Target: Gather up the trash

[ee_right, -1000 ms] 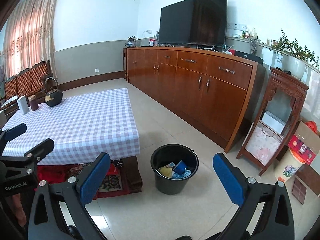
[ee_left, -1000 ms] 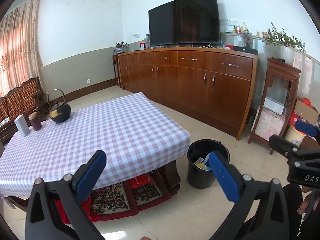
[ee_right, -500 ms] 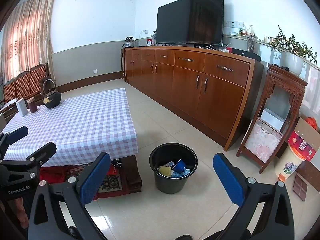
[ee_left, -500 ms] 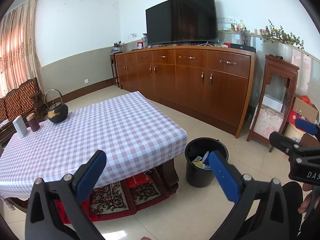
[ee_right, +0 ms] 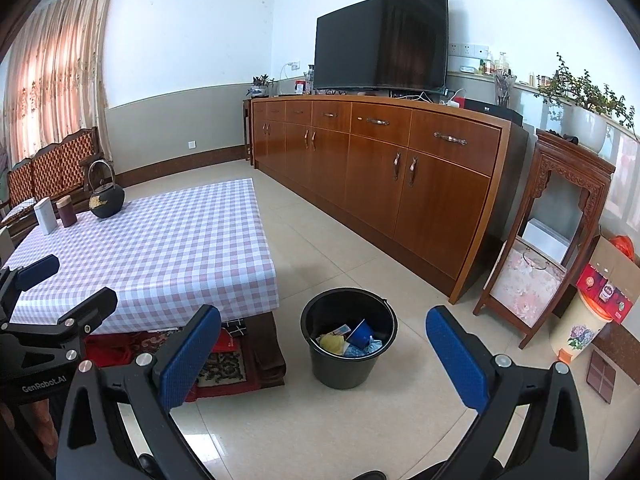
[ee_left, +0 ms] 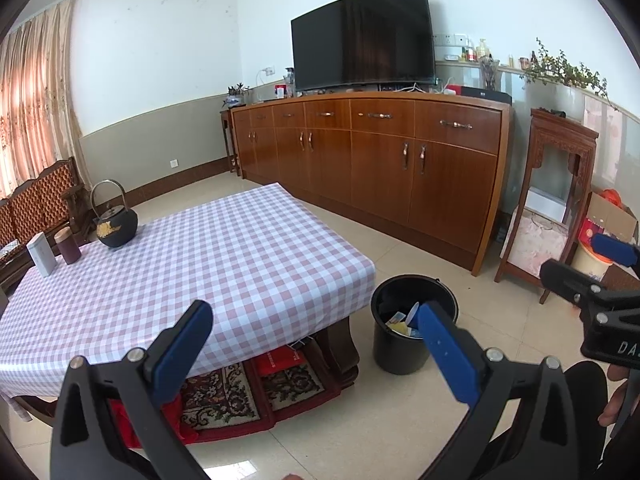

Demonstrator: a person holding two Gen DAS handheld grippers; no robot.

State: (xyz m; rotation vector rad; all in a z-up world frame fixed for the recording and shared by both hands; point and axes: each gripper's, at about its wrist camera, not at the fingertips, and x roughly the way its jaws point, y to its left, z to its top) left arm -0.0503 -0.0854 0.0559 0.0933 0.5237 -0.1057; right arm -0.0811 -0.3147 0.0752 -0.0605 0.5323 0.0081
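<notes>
My left fingers (ee_left: 448,352) cover part of the bucket (ee_left: 400,344); the trash (ee_right: 348,340) inside is perhaps paper, too small to tell. Bench (ee_left: 24,340) cut off left.

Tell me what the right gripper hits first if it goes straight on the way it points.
Likely the black bucket on the floor: it sits between the open jaws of the right gripper, slightly left of centre. Depth is unclear; it might meet bare floor tile first.
</notes>
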